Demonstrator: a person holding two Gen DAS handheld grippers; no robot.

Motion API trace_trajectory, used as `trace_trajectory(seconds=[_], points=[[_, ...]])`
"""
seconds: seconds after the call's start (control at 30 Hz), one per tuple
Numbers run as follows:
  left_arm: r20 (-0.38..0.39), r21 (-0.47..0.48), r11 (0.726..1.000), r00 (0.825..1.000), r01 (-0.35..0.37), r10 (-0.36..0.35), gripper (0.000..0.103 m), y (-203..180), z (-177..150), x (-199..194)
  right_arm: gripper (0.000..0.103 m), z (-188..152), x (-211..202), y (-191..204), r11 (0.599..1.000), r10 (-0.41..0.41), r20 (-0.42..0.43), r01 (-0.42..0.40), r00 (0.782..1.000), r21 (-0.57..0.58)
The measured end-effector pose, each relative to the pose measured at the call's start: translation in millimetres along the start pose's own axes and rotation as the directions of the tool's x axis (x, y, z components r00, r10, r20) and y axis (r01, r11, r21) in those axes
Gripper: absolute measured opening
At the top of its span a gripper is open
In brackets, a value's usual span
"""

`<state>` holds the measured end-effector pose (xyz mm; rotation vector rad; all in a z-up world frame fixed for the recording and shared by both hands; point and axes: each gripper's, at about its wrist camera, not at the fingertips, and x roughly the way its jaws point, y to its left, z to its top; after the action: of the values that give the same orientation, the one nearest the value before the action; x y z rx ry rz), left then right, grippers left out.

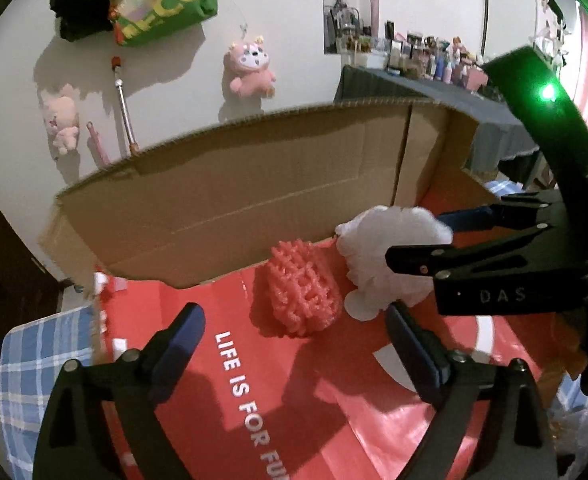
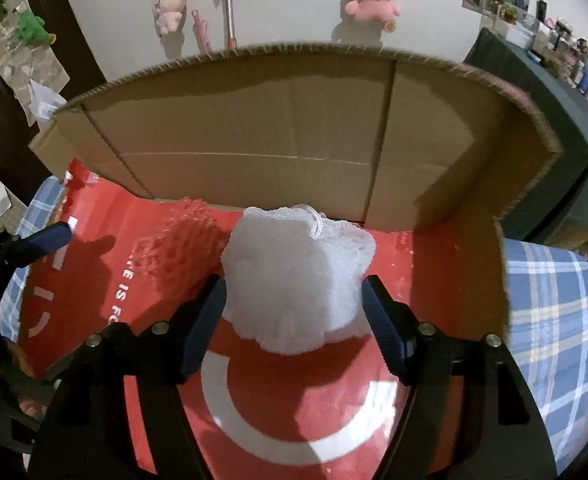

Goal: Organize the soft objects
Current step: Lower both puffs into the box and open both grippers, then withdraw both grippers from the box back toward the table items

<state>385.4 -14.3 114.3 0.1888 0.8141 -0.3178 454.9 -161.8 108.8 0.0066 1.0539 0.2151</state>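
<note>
A white mesh bath puff (image 2: 297, 276) rests on the red bag (image 2: 433, 280) lining an open cardboard box (image 2: 254, 132). My right gripper (image 2: 294, 320) is open around it, with a blue pad at each side of the puff. Left of the puff lies a pink mesh puff (image 1: 301, 288), dim in the right wrist view (image 2: 182, 240). My left gripper (image 1: 294, 314) stands wide open just short of the pink puff, with nothing between its fingers. In the left wrist view the right gripper (image 1: 415, 238) reaches in from the right around the white puff (image 1: 389, 236).
The box's tall back wall (image 1: 234, 200) and right wall (image 2: 473, 152) close off the far side. A blue plaid cloth (image 2: 549, 320) lies under the box. Pink plush toys (image 1: 250, 68) hang on the wall. A dark table (image 1: 433, 92) with bottles stands at the right.
</note>
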Motion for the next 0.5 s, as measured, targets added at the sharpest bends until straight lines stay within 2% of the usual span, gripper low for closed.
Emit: trace_trajectory(seconds=[0.13,0.2,0.33,0.5], points=[[0.051,-0.007,1.000,0.999,-0.018,0.018,0.099,-1,-2,-32,0.070,-6,-35,5,1.000,0.011,0.055,-0.012,0.998,0.004],[0.083,-0.014,1.000,0.996,-0.024,0.025,0.101,-2,-3,-49,0.077,-11,-51,8,1.000,0.012,0.085,-0.012,0.996,0.003],[0.152,-0.059,0.998,0.987,-0.039,0.047,0.102,-3,-12,-87,0.077,-27,-95,14,1.000,0.021,0.166,-0.019,0.986,-0.014],[0.235,-0.129,0.992,0.971,-0.001,0.031,0.103,-7,-21,-134,0.077,-53,-140,17,0.999,0.037,0.243,-0.030,0.969,-0.033]])
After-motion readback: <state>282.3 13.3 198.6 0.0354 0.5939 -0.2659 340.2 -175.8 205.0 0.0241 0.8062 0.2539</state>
